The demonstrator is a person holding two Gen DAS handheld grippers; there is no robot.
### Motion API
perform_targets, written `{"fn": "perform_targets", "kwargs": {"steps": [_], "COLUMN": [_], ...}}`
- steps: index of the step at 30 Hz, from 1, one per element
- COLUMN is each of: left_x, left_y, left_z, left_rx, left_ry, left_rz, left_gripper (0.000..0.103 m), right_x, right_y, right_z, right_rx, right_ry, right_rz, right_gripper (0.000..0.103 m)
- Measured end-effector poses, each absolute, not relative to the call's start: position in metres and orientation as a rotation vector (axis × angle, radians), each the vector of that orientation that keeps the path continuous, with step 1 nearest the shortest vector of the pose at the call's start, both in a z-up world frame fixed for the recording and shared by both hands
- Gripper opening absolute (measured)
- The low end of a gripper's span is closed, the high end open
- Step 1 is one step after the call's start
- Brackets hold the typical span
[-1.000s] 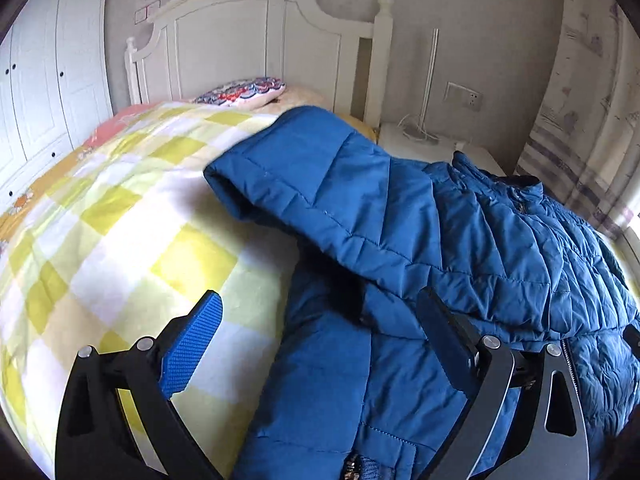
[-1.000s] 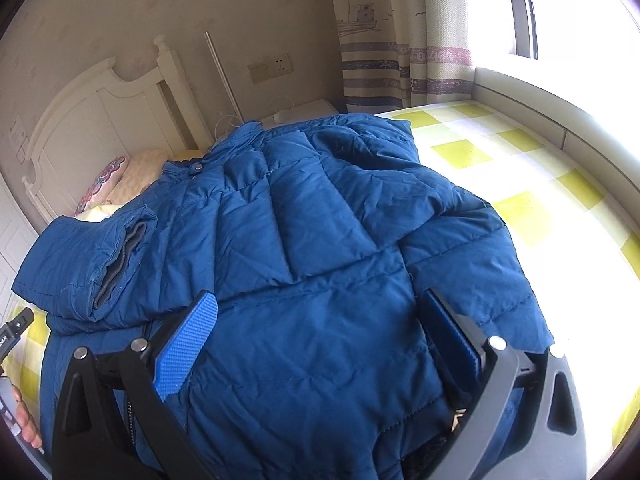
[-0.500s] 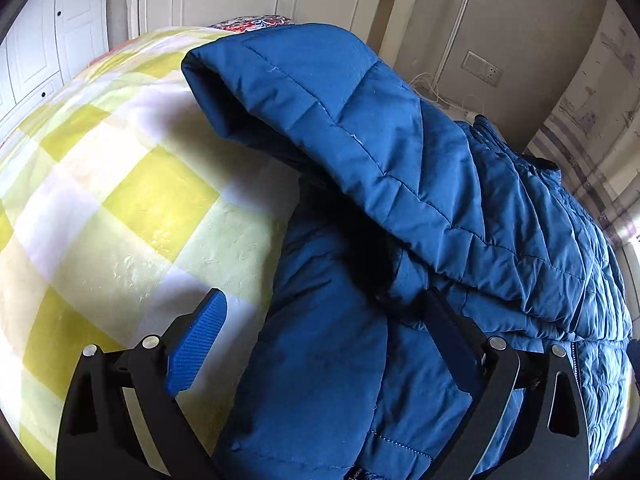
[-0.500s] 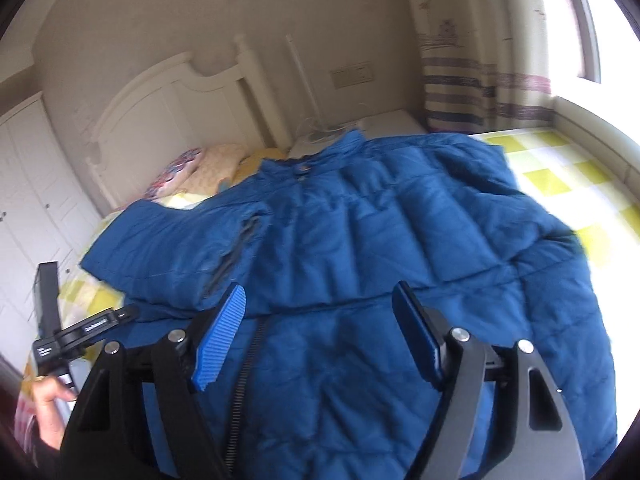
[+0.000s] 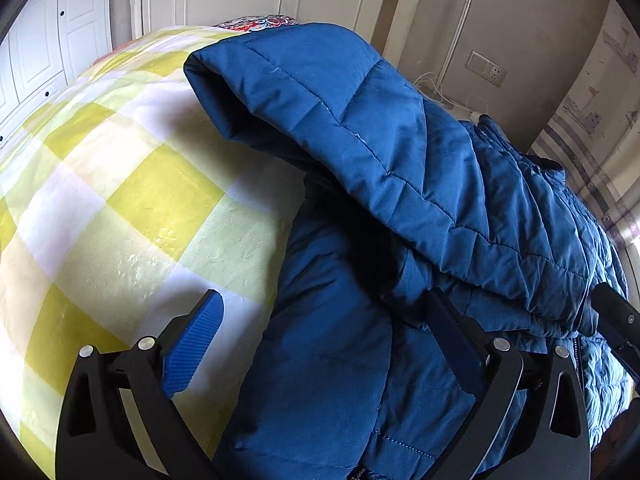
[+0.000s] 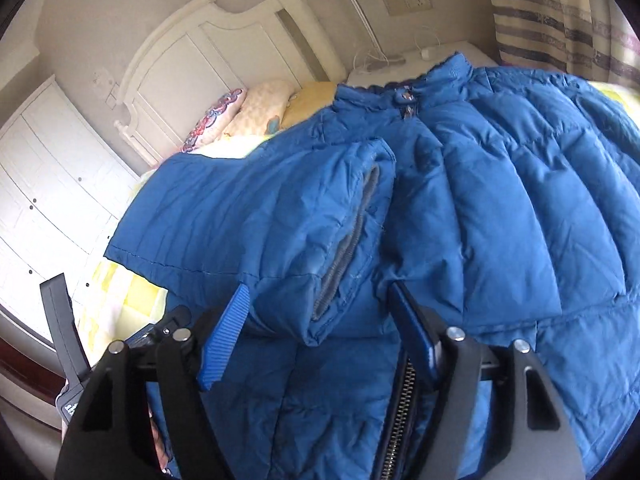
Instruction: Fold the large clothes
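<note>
A blue quilted puffer jacket (image 5: 400, 360) (image 6: 500, 208) lies front up on the bed, zip (image 6: 400, 408) closed. One sleeve (image 5: 340, 112) is folded across the chest, and its cuff (image 6: 344, 248) shows a grey knit lining. My left gripper (image 5: 324, 340) is open wide, straddling the jacket's left side below that sleeve: one fingertip over the bedcover, the other on the fabric. My right gripper (image 6: 318, 334) hovers at the cuff with its jaws closing. The cuff end sits between the pads, which do not visibly press it.
A yellow and white checked bedcover (image 5: 120, 208) shows left of the jacket. Pillows (image 6: 256, 108) lie against the white headboard (image 6: 224, 52). White wardrobe doors (image 6: 44, 184) stand at the left, a nightstand (image 6: 400, 64) with cables and a striped curtain (image 6: 560, 20) at the right.
My right gripper swung left across the jacket from the chest to the folded sleeve's cuff, and its jaws narrowed. My left gripper dipped closer to the jacket's edge, then held still.
</note>
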State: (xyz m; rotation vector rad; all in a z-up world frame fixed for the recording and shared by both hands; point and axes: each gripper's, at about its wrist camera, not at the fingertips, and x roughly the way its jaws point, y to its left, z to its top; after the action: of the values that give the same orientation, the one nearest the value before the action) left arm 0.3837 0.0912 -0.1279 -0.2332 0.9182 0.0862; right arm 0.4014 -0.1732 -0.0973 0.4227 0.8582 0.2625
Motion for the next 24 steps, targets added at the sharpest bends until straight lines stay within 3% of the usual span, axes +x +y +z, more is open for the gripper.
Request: {"fn": "perform_targets", "kwargs": {"steps": [19, 21, 23, 24], "left_x": [0.383, 0.384, 0.384, 0.384], "left_y": [0.093, 0.091, 0.091, 0.091], "left_z": [-0.128, -0.128, -0.128, -0.128], "left_rx": [-0.24, -0.236, -0.235, -0.238], "left_ry": [0.917, 0.919, 0.919, 0.918], "left_rz": [0.086, 0.088, 0.09, 0.091], "left_gripper": [0.098, 0.099, 0.099, 0.099], "right_x": [0.43, 0.426, 0.423, 0.421], "right_y": [-0.171, -0.167, -0.159, -0.155], "right_z": [-0.121, -0.12, -0.117, -0.112], "right_rx": [0.483, 0.46, 0.414, 0.384], "right_ry": [0.941, 0.923, 0.892, 0.869], "right_rz": [0.283, 0.281, 0.28, 0.27], "right_gripper": [0.065, 0.039, 0.023, 0.021]}}
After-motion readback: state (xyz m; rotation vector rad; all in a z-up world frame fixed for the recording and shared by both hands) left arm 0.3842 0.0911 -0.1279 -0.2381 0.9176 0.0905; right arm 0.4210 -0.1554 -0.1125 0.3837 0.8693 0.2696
